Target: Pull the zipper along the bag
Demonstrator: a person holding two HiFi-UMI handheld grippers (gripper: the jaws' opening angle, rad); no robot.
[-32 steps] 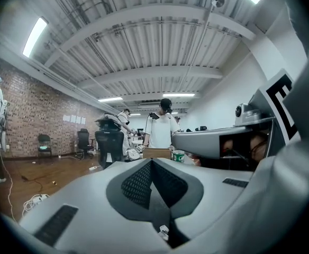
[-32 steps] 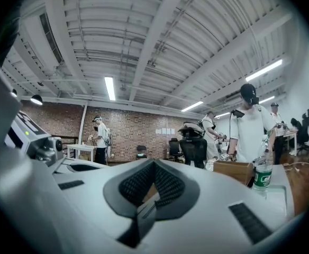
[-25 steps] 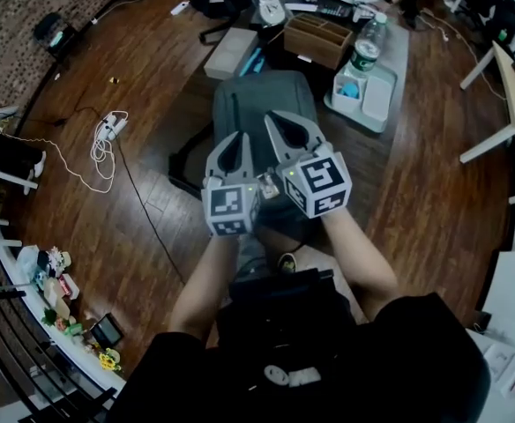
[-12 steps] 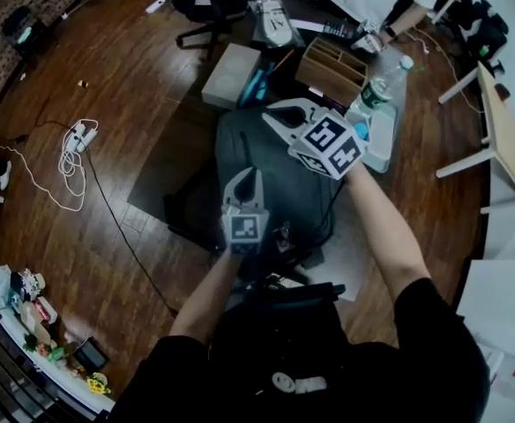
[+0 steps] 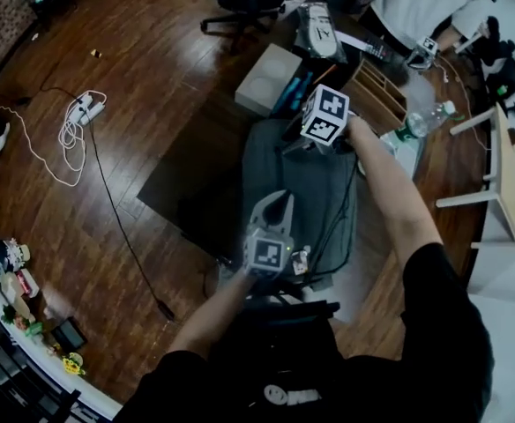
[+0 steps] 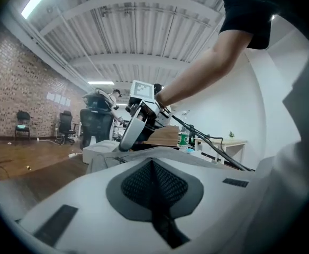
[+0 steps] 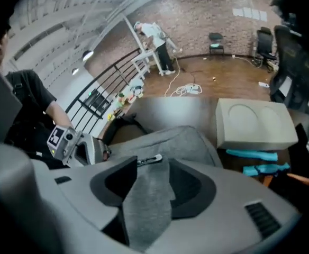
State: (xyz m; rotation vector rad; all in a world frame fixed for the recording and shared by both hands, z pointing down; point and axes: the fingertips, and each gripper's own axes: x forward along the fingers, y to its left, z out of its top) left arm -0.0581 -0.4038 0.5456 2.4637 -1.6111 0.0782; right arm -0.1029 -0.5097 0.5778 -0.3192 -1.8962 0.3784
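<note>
The gray bag (image 5: 306, 192) lay flat on a dark surface (image 5: 187, 170), right in front of the person. The right gripper (image 5: 302, 144) was at the far end of the bag, with the arm stretched out long. Its jaws were opening, and they stood wide apart. Gray cloth from the bag showed in the gap between them. The little silver zipper pull (image 7: 150, 160) lay on the bag just past the tips of those jaws. It was not pinched by them. The left gripper (image 5: 278, 201) was at the near end of the bag, close to the person's body. Its jaws were closed tight together, and nothing could be seen between the dark pads. It pointed along the top of the bag toward the other gripper, so the bag lay stretched between the two. A pale gray box (image 5: 271, 79) sat just beyond the far end of the bag. A water bottle (image 5: 425, 122) lay off to the right side. A white cord (image 5: 77, 130) lay curled on the wood floor, well away on the left.
</note>
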